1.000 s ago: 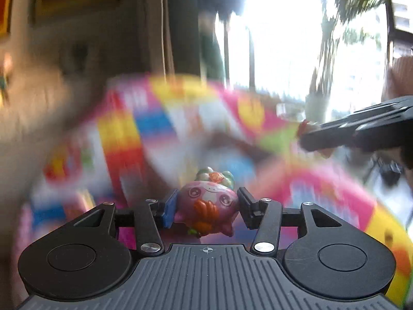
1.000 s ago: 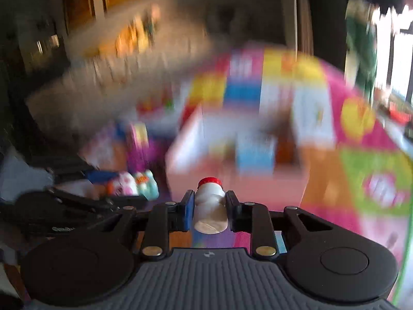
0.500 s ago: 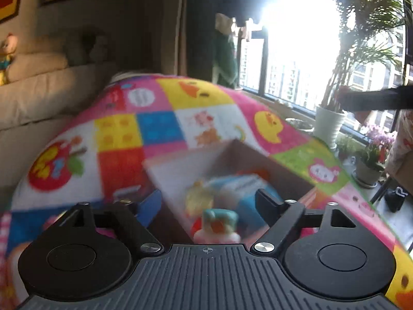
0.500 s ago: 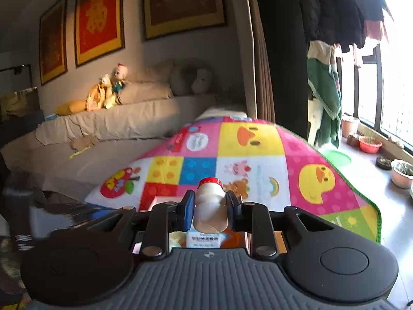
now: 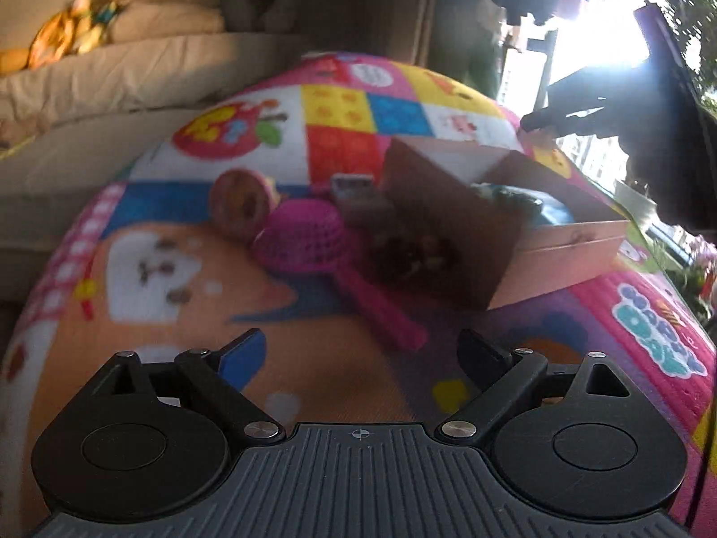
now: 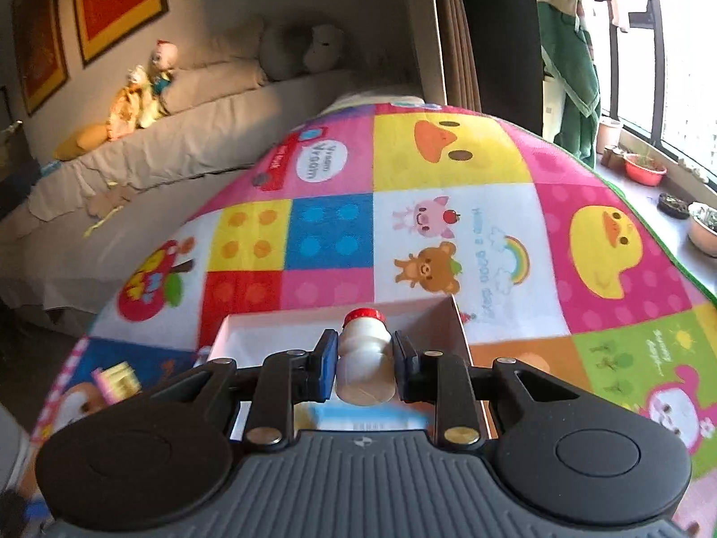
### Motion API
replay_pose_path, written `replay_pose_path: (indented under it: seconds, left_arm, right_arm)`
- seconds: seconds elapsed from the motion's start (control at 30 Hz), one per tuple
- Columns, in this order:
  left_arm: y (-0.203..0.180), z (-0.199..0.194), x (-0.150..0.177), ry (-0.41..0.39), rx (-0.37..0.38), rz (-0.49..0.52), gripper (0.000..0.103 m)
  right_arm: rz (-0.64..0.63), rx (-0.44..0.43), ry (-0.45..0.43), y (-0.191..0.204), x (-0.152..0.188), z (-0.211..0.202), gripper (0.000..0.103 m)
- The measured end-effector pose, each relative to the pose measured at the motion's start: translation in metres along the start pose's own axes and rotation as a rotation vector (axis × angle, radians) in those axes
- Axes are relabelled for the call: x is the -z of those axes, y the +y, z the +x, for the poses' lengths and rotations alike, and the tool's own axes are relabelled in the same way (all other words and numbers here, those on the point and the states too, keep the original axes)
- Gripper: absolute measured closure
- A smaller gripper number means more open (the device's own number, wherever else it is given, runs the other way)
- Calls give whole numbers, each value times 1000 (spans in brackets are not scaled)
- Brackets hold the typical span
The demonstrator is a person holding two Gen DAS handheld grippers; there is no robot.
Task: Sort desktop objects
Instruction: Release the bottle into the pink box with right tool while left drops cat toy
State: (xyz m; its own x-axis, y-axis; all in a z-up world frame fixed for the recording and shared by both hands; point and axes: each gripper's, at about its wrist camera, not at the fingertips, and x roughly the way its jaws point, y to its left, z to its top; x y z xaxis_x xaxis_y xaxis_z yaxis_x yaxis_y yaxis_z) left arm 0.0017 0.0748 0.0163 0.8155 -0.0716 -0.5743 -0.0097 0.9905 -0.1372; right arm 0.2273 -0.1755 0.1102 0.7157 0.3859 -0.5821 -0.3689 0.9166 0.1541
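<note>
Above the pink box (image 6: 455, 336), gripping a small white bottle (image 6: 364, 365) in the right gripper (image 6: 364, 358); left gripper (image 5: 360, 354) hovering over the play mat (image 5: 179, 314), jaws spread wide, holding nothing, near a pink strainer (image 5: 304, 237).

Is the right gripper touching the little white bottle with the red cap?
Touching. The right wrist view shows the right gripper with both fingers pressed against the sides of the bottle, holding it over the box.

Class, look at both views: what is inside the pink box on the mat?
Inside the pink box a blue-and-white carton shows, plus blurred dark items. The right gripper hides the rest.
</note>
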Motion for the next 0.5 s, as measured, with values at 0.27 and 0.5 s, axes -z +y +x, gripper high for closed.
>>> replay_pose_path:
  seconds: [0.27, 0.5]
  left_arm:
    - [3, -4, 6, -21, 27, -35, 6]
    - [7, -3, 5, -11, 35, -63, 5]
  right_arm:
    - [-46, -8, 14, 20, -2, -4, 74]
    - [-239, -232, 163, 67, 45, -33, 68]
